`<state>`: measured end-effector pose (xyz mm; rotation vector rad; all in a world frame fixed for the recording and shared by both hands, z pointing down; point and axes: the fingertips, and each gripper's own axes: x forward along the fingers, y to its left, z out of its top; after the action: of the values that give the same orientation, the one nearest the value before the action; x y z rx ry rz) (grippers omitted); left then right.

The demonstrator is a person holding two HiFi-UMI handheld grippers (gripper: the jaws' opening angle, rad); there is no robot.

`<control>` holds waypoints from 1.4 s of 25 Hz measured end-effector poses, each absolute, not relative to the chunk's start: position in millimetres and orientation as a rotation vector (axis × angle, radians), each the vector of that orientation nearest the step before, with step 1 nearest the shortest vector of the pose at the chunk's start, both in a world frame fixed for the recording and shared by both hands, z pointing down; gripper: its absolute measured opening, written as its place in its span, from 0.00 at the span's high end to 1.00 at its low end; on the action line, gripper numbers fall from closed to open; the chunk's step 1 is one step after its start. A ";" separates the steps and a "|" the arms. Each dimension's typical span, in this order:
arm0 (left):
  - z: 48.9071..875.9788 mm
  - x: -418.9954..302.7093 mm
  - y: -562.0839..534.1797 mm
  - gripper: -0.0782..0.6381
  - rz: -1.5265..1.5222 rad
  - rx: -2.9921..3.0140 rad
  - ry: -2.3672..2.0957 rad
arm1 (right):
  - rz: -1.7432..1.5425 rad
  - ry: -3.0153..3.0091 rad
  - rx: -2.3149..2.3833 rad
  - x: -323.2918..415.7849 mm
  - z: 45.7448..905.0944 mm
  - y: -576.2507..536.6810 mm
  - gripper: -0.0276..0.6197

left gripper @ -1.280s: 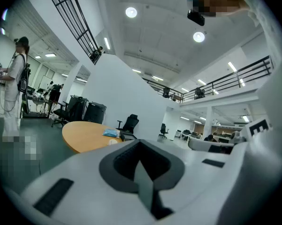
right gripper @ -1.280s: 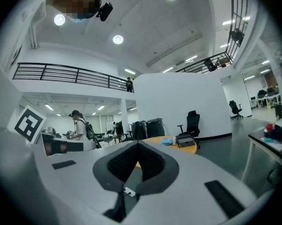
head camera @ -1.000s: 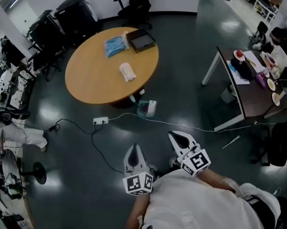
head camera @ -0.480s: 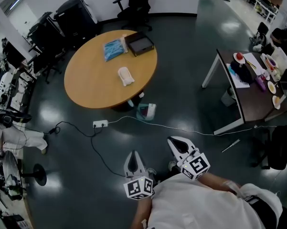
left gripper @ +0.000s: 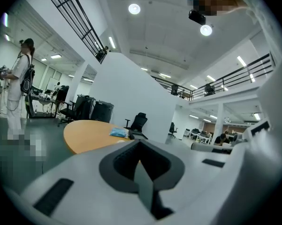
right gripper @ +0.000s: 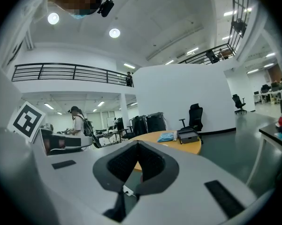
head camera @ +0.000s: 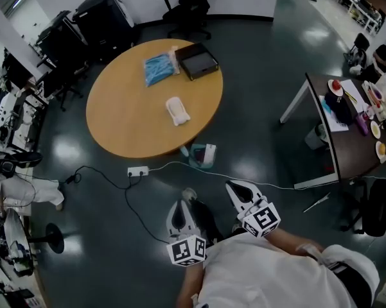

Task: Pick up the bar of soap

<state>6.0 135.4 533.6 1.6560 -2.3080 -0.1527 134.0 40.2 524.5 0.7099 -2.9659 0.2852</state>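
Note:
The bar of soap [head camera: 178, 111], pale and wrapped, lies near the middle of the round wooden table [head camera: 125, 117], well ahead of both grippers. A blue packet [head camera: 159, 68] and a black box [head camera: 199, 60] sit at the table's far side. My left gripper [head camera: 180, 207] and right gripper [head camera: 236, 187] are held low, close to the body above the dark floor, both shut and holding nothing. In the left gripper view the left gripper [left gripper: 140, 142] points at the table [left gripper: 87, 131]. The right gripper [right gripper: 138, 142] faces the table [right gripper: 190, 146] too. Neither gripper view shows the soap clearly.
A white power strip [head camera: 137, 171] and a long cable [head camera: 257, 172] cross the floor between me and the table. A small bin [head camera: 201, 154] stands by the table's foot. A desk [head camera: 350, 130] with dishes is at the right; black cases [head camera: 106, 15] and chairs stand behind.
The table and soap have shifted slightly right and nearer in the head view. A shoe now shows between the grippers, which keep their place near the body.

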 end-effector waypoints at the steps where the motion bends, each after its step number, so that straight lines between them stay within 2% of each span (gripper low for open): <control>1: 535.2 -10.1 118.6 0.89 -0.154 1.673 -2.302 | 0.277 -2.961 0.722 118.6 527.3 26.1 0.94; 6: 524.0 -105.0 32.1 0.89 -0.168 1.769 -2.251 | 0.248 -2.914 0.835 33.0 537.1 -49.4 0.94; 12: 506.7 -186.1 -33.9 0.89 -0.165 1.846 -2.199 | 0.234 -2.847 0.916 -46.5 547.7 -118.1 0.94; 18: 515.9 -217.0 -73.9 0.89 -0.188 1.848 -2.119 | 0.276 -2.738 0.904 -104.9 587.6 -171.0 0.94; 24: 510.9 -232.9 -107.9 0.89 -0.214 1.856 -2.104 | 0.316 -2.531 0.855 -157.9 665.1 -231.1 0.93; 25: 512.9 -236.1 -112.1 0.89 -0.209 1.851 -2.102 | 0.345 -2.482 0.834 -166.8 684.0 -238.7 0.92; 26: 515.5 -239.0 -115.6 0.89 -0.202 1.844 -2.101 | 0.369 -2.433 0.817 -174.5 701.7 -245.9 0.85; 27: 518.5 -241.6 -118.6 0.89 -0.195 1.835 -2.100 | 0.381 -2.382 0.804 -180.6 717.6 -253.3 0.71; 28: 521.6 -244.0 -120.9 0.89 -0.187 1.822 -2.100 | 0.384 -2.334 0.797 -185.3 731.6 -260.3 0.64; 35: 534.2 -263.9 -125.9 0.89 -0.161 1.734 -2.117 | 0.392 -2.174 0.782 -207.5 778.7 -290.1 0.56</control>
<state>-263.9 -125.9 534.2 1.7339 -2.1173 -0.1606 -207.5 -290.1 778.7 0.7821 -2.1743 0.3916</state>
